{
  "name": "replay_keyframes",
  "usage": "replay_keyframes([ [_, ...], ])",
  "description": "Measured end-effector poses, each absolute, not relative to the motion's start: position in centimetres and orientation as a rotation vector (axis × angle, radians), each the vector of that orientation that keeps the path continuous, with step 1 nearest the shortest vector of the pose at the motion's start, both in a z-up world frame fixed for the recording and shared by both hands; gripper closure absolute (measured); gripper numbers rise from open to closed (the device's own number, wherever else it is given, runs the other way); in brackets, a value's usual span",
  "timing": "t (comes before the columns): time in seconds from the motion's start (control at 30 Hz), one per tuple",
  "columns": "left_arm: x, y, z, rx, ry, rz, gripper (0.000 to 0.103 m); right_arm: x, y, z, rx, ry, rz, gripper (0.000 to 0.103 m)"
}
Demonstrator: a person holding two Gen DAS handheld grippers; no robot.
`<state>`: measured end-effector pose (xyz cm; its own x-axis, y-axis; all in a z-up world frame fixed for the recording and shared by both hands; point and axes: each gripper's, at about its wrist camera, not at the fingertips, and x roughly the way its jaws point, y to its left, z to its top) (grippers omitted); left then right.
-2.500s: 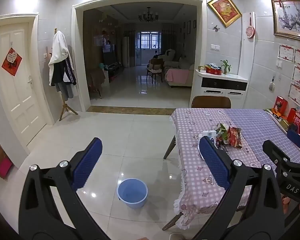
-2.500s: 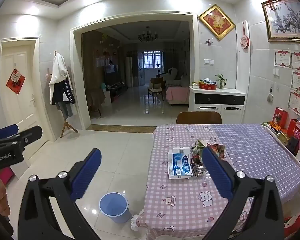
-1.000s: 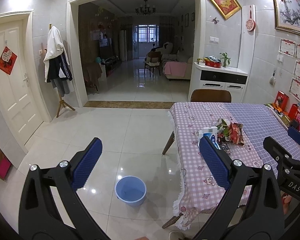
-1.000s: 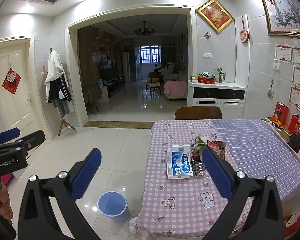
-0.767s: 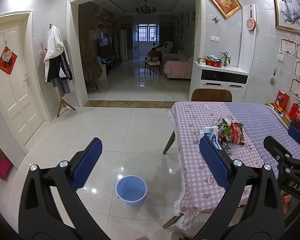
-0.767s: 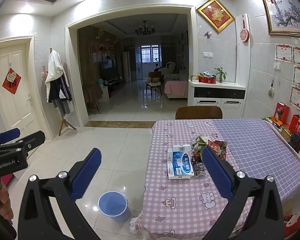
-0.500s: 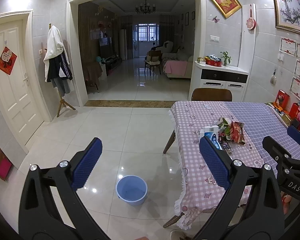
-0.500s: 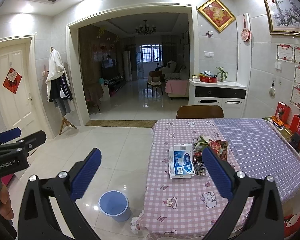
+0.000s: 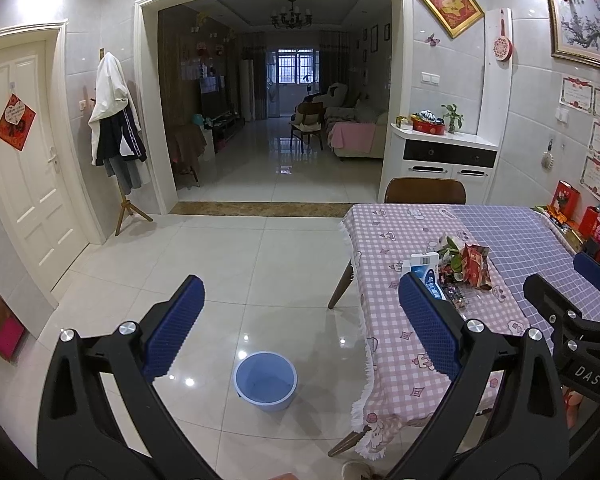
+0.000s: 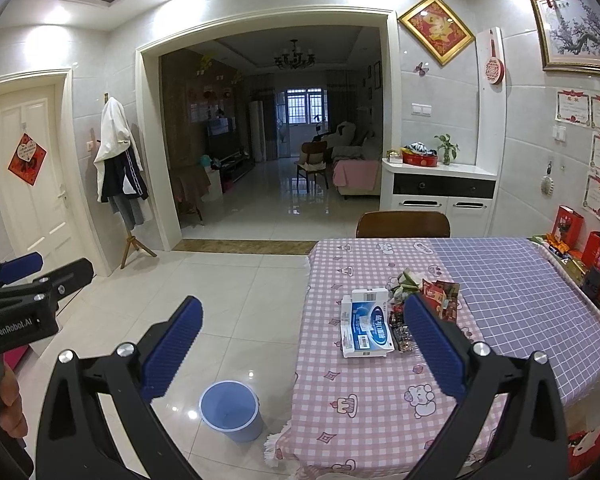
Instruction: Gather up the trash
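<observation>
A: What took up most of the room?

B: The pale tiled floor (image 9: 204, 264), and next the worktop (image 10: 512, 280) under its checked cloth, pink on the near half and purple on the far half, with a brown chair (image 10: 403, 224) tucked in at its far end.

A: And the bin?

B: A blue bucket (image 10: 231, 410) stood on the floor just beside the worktop's fringed corner, upright and open at the top.

A: Where was the trash?

B: In the middle of the worktop: a white and blue box (image 10: 367, 326) lay flat, and touching its right side was a heap of crumpled wrappers (image 10: 440, 294), red ones and some green scraps among them.

A: The tools?

B: The left gripper (image 9: 300, 322) hung over the floor above the bucket, its jaws spread wide and holding nothing. The right gripper (image 10: 302, 344) was held before the worktop's near edge, jaws just as wide apart and empty, well apart from the box.
</observation>
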<state>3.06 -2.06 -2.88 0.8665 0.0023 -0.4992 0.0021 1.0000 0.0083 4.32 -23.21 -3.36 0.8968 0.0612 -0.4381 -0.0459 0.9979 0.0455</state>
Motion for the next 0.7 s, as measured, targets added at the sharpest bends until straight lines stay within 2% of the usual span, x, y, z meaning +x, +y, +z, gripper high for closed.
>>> replay_keyframes([
  [0.7,2.5,0.0,-2.7,0.011,0.546,-0.007,0.007,3.5,-22.2,-3.1,0.046,0.448,0.071,0.004],
])
